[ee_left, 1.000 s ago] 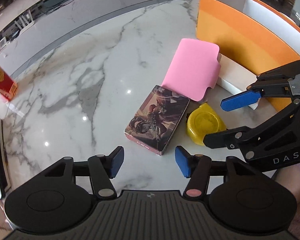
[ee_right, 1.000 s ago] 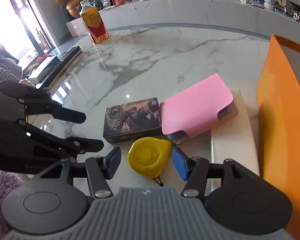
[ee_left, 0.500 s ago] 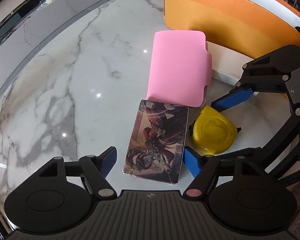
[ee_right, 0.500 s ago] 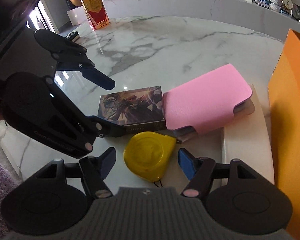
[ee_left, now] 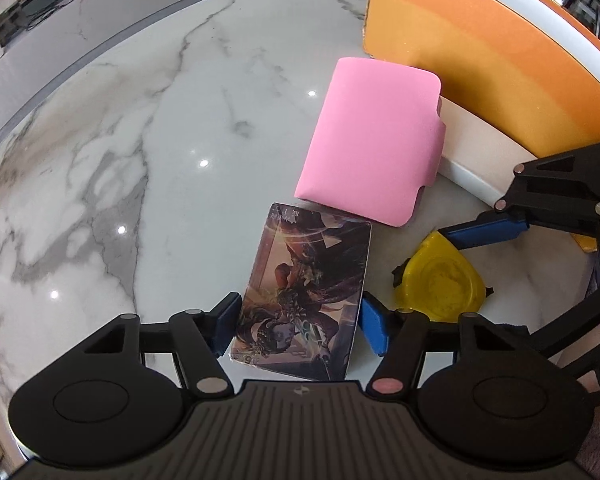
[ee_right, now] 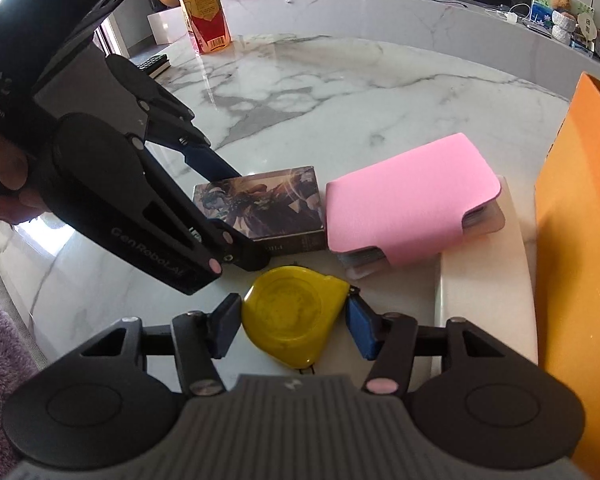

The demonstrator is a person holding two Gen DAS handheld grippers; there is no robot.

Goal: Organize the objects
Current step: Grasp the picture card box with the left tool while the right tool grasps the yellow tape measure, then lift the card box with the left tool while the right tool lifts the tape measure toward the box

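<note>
A dark illustrated card box (ee_left: 306,292) lies flat on the marble table; it also shows in the right wrist view (ee_right: 260,204). My left gripper (ee_left: 300,326) is open, with its fingers on either side of the box's near end. A yellow tape measure (ee_right: 296,314) lies beside the box, also seen in the left wrist view (ee_left: 440,280). My right gripper (ee_right: 290,322) is open, its fingers straddling the tape measure. A pink card holder (ee_left: 370,140) rests partly on a white lid (ee_left: 480,160).
An orange box (ee_left: 480,64) with a white inside stands at the right, its wall close to the right gripper (ee_right: 580,260). A red and yellow drink carton (ee_right: 204,12) and a keyboard (ee_right: 156,66) are at the far side of the table.
My left gripper has moved forward and down so its open fingers now flank the card box. My right gripper has closed in around the tape measure. The objects have not moved.
</note>
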